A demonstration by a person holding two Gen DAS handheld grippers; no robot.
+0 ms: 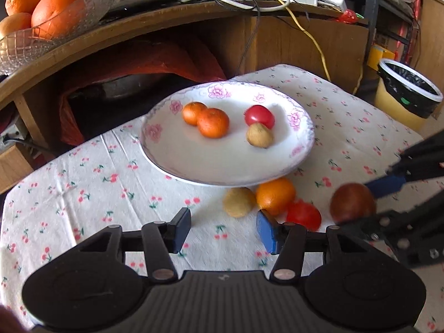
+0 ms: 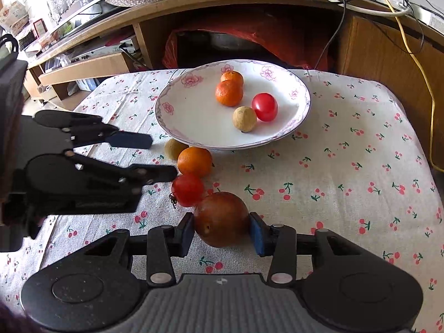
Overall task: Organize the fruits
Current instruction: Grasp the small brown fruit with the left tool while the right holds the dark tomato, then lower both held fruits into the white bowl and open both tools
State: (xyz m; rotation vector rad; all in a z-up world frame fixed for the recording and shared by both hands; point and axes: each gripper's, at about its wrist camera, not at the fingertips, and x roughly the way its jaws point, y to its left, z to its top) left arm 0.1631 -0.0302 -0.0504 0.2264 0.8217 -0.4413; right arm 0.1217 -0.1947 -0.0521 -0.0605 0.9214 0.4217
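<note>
A white floral plate [image 1: 222, 163] [image 2: 194, 116] holds two mandarins [image 1: 213, 123] [image 2: 229, 93], a red tomato [image 1: 259, 116] [image 2: 264, 106] and a tan round fruit [image 1: 259, 135] [image 2: 244, 118]. In front of it on the cloth lie a tan fruit [image 1: 239, 202] [image 2: 174, 148], a mandarin [image 1: 275, 196] [image 2: 194, 161] and a red tomato [image 1: 304, 215] [image 2: 188, 190]. My right gripper [image 2: 222, 231] [image 1: 369, 202] is shut on a dark brown-red round fruit [image 2: 220, 219] [image 1: 352, 203]. My left gripper [image 1: 223, 231] [image 2: 163, 156] is open and empty, just before the loose fruits.
The table wears a cherry-print cloth [image 1: 97, 183] [image 2: 347, 166]. Behind it a wooden shelf [image 1: 166, 19] carries a glass bowl of oranges [image 1: 36, 14] and cables. A yellow bin with a black liner [image 1: 408, 94] stands at the right.
</note>
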